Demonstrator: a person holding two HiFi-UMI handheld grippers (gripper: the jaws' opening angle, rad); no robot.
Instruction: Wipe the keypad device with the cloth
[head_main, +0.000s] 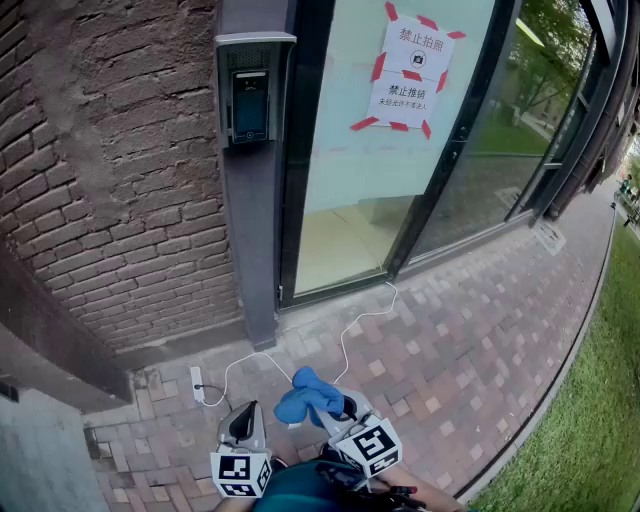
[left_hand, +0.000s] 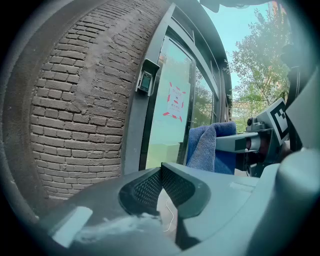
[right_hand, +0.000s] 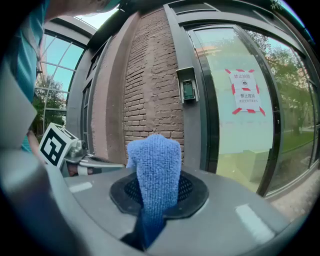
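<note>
The keypad device (head_main: 250, 105) is a dark screen unit in a grey housing, fixed high on a grey post between the brick wall and the glass door; it also shows as the keypad device (left_hand: 146, 81) and the keypad device (right_hand: 188, 90). Low in the head view, well below the device, my right gripper (head_main: 335, 408) is shut on a blue cloth (head_main: 308, 393), which stands up between its jaws as the blue cloth (right_hand: 155, 172). My left gripper (head_main: 243, 425) sits just left of it, shut with nothing held; its jaws meet at the left gripper (left_hand: 160, 182). The cloth (left_hand: 210, 147) hangs to its right.
A brick wall (head_main: 120, 170) stands left of the post. The glass door (head_main: 390, 150) carries a red-and-white paper notice (head_main: 412, 72). A white cable (head_main: 345, 345) and a power strip (head_main: 197, 383) lie on the brick paving. Grass (head_main: 590, 420) borders the paving on the right.
</note>
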